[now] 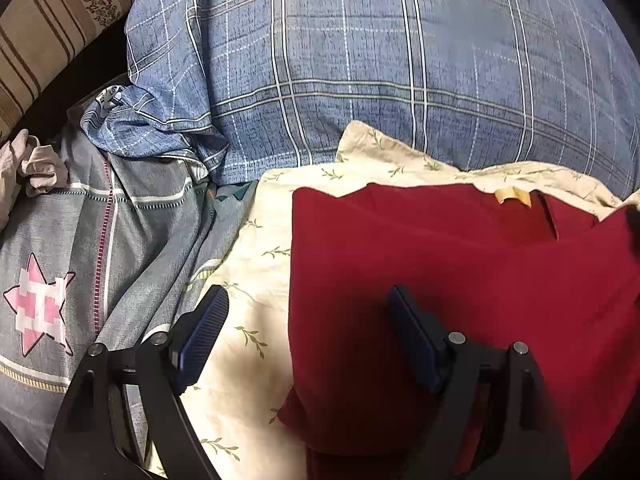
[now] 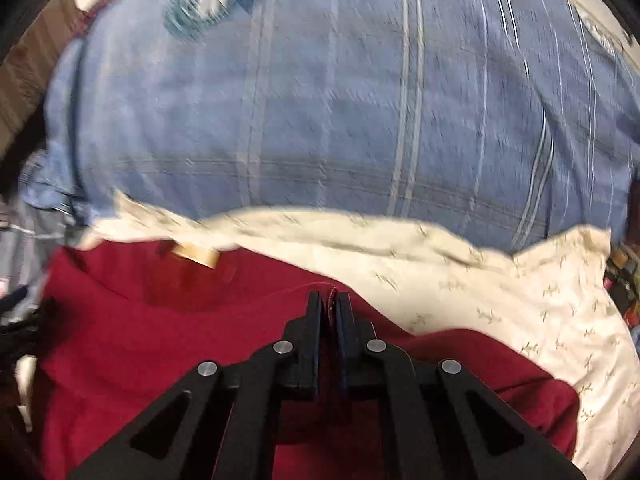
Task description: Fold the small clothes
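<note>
A dark red garment [image 1: 460,272] lies on a cream leaf-print cloth [image 1: 256,248], its collar with a tan label [image 1: 512,196] at the far side. My left gripper [image 1: 308,308] is open, straddling the garment's left edge: one finger over the cream cloth, the other over the red fabric. In the right wrist view the red garment [image 2: 160,340] fills the foreground. My right gripper [image 2: 329,300] is shut on a pinched fold of its red edge, beside the cream cloth [image 2: 500,280]. That view is motion-blurred.
A large blue plaid pillow [image 1: 380,80] rises just behind the garment; it also shows in the right wrist view [image 2: 340,100]. A grey bedsheet with a pink star [image 1: 40,308] lies to the left, with a crumpled pale cloth [image 1: 36,164] and a striped wall beyond.
</note>
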Motion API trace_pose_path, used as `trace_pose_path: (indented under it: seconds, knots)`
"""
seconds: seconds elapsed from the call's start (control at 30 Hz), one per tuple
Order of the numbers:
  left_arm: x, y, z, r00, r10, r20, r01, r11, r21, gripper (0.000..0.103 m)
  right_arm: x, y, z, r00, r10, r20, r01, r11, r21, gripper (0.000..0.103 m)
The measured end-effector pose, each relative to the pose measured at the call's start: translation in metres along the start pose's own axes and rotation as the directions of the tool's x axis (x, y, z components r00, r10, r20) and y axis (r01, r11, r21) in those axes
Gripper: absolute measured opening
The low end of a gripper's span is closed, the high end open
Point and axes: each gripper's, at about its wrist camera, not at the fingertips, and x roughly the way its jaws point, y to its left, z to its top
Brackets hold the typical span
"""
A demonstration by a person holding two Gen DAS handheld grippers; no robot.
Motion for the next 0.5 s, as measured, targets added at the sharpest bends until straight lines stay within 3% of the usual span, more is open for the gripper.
trace_pose_path:
  seconds: [0.13,0.23,0.33,0.43,0.5]
  knots:
    - [0.004,-0.008,-0.002,1.000,0.014,-0.020,-0.013,0.999,0.040,0.082,0.025,-0.015,-0.020,0.992,-0.029,-0.119,0.034,0.999,0.041,0.018]
    - [0.005,-0.012,-0.004,1.000,0.016,-0.021,-0.015,0.999,0.051,0.082,-0.005,-0.017,-0.020,0.997,-0.015,-0.079,0.019,0.998,0.058,0.030]
    - [0.002,-0.014,-0.004,1.000,0.006,-0.013,-0.006,0.999,0.049,0.082,-0.036,0.009,-0.027,0.996,0.090,-0.025,-0.090,0.996,0.011,0.040]
    - [0.001,-0.015,-0.005,1.000,-0.002,-0.016,0.002,0.999,0.044,0.082,-0.034,0.037,-0.040,0.979,0.199,-0.048,-0.201,0.979,-0.028,0.040]
    - [0.002,-0.015,-0.006,1.000,-0.014,-0.022,0.014,0.999,0.038,0.082,-0.017,0.048,-0.049,0.973,0.210,-0.097,-0.213,0.977,-0.029,0.040]
